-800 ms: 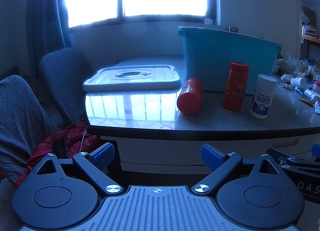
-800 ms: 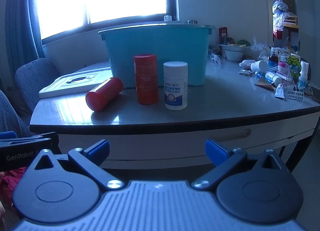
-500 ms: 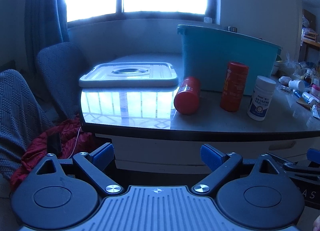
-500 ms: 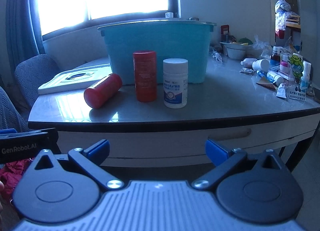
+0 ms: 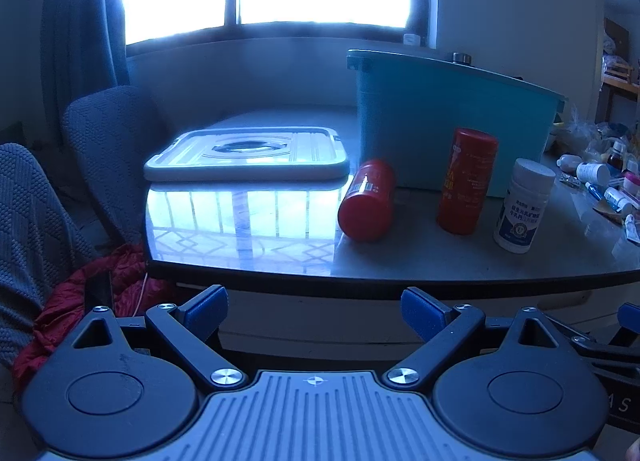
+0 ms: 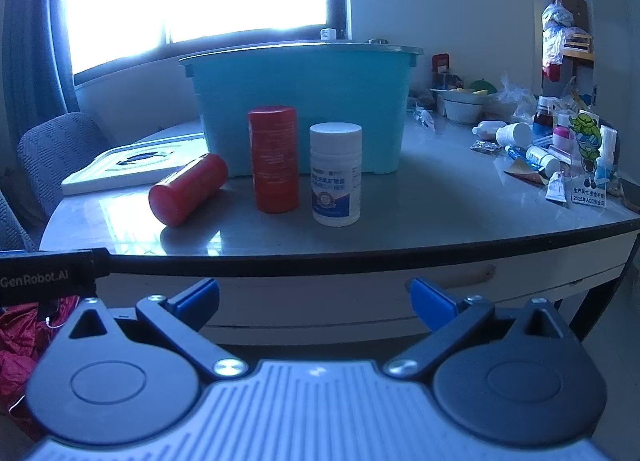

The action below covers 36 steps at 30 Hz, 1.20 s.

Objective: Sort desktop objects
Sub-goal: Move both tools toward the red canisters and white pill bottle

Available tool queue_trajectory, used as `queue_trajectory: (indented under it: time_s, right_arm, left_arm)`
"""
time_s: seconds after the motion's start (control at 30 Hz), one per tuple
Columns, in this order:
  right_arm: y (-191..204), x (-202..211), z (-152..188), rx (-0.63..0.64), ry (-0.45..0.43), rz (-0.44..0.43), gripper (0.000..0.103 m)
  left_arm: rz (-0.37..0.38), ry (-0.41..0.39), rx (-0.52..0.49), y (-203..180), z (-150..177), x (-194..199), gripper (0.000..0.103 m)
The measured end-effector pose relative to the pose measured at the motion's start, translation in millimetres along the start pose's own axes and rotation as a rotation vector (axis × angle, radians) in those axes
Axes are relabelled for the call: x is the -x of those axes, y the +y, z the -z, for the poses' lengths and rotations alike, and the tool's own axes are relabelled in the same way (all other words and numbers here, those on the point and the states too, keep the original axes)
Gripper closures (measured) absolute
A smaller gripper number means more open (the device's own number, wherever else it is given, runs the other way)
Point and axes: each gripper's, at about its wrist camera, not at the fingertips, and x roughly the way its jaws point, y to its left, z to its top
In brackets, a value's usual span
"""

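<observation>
On the grey desk (image 5: 400,261) a red can (image 5: 366,201) (image 6: 188,189) lies on its side. To its right stand an upright red can (image 5: 466,181) (image 6: 274,159) and a white pill bottle (image 5: 522,207) (image 6: 336,175). Behind them is a teal bin (image 5: 452,117) (image 6: 300,101), with its pale lid (image 5: 248,159) (image 6: 124,169) flat on the desk to the left. My left gripper (image 5: 314,311) and right gripper (image 6: 314,299) both hover open and empty in front of the desk edge, below the tabletop.
Small bottles, tubes and a cartoon card (image 6: 588,157) clutter the desk's right end, with a white bowl (image 6: 464,107) behind. A grey chair (image 5: 108,141) and red cloth (image 5: 80,301) sit left of the desk. Part of the left gripper's body (image 6: 44,273) shows in the right view.
Both grippers have drifted slightly closer to the desk and a little upward; the objects appear larger. Nothing on the desk has moved and both grippers stay open.
</observation>
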Motion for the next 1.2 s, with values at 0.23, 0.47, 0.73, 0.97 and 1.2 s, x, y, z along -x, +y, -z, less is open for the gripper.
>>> queue_trajectory:
  time_s: [0.23, 0.47, 0.73, 0.97, 1.2]
  right_arm:
    - [-2, -10, -6, 0.006, -0.02, 0.01, 0.001]
    - [-4, -24, -12, -0.002, -0.022, 0.026, 0.001]
    - [-12, -37, -17, -0.027, -0.016, 0.055, 0.001]
    - [-17, -46, -21, -0.042, -0.023, 0.078, 0.001]
    - [-18, -56, -24, -0.042, -0.028, 0.091, 0.001]
  left_arm:
    - [0.01, -0.002, -0.012, -8, -7, -14, 0.008]
    - [0.026, 0.001, -0.023, -16, -19, -34, 0.008]
    - [0.049, 0.011, -0.038, -22, -35, -59, 0.008]
    - [0.066, 0.025, -0.053, -31, -40, -75, 0.008]
    - [0.077, 0.029, -0.066, -34, -47, -92, 0.008]
